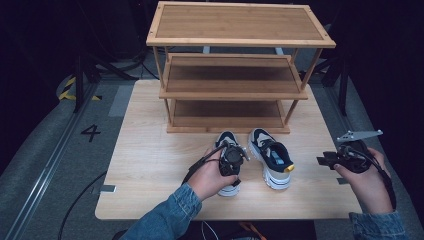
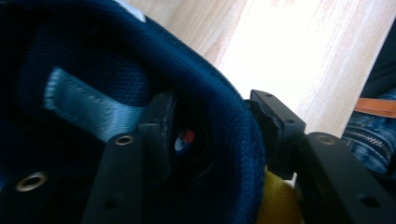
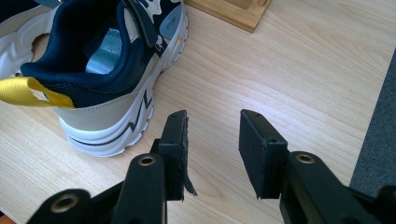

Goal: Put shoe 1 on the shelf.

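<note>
Near the table's front edge, our left gripper (image 1: 231, 161) clamps the heel collar of the left shoe (image 1: 227, 141) for lifting; our right gripper (image 3: 212, 149) waits open beside the right shoe (image 3: 100, 70).

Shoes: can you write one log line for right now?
left tongs: straddling left shoe heel collar | right tongs: open, empty | right shoe: on table

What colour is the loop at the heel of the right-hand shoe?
Yellow; the heel loop shows best in the right gripper view.
</note>
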